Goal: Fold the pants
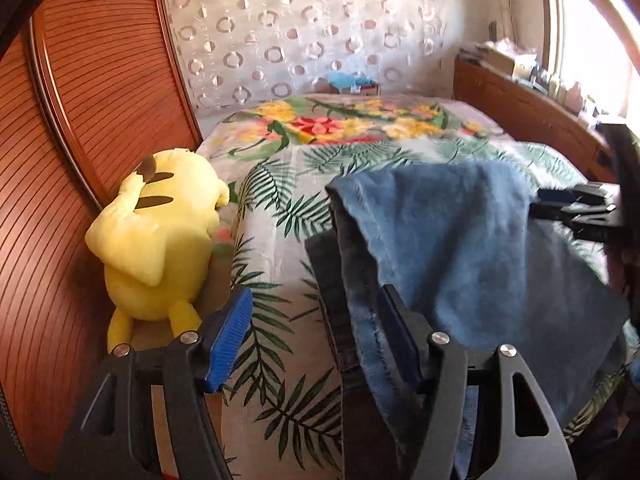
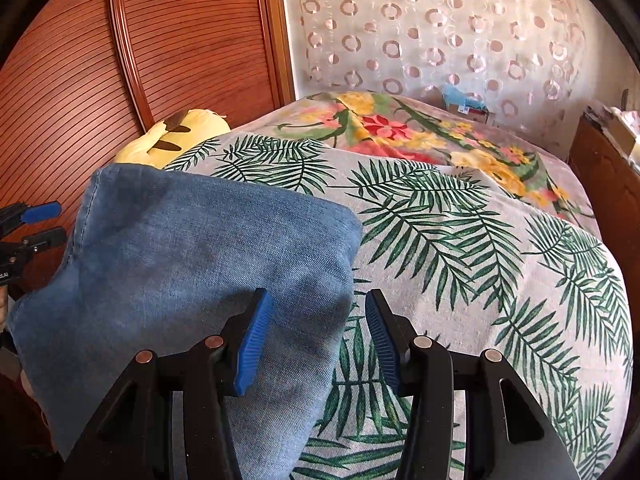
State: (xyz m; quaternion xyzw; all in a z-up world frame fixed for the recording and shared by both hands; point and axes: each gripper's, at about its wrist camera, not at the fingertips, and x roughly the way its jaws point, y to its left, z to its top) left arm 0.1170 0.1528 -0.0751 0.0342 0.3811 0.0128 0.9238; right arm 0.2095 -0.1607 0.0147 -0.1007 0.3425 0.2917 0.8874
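Right wrist view: right gripper (image 2: 316, 340) part-open over the folded pants (image 2: 192, 256) edge on the bed (image 2: 480, 240), gripping nothing; left gripper (image 1: 312, 344) open astride the pants' edge, unpinched

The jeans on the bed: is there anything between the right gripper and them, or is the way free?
Nothing visible stands in the way. In the right wrist view the right gripper is open, and the corner of the folded jeans already lies between its fingers, on the leaf-print bedcover. The yellow plush toy lies far off, beside the wooden closet door.
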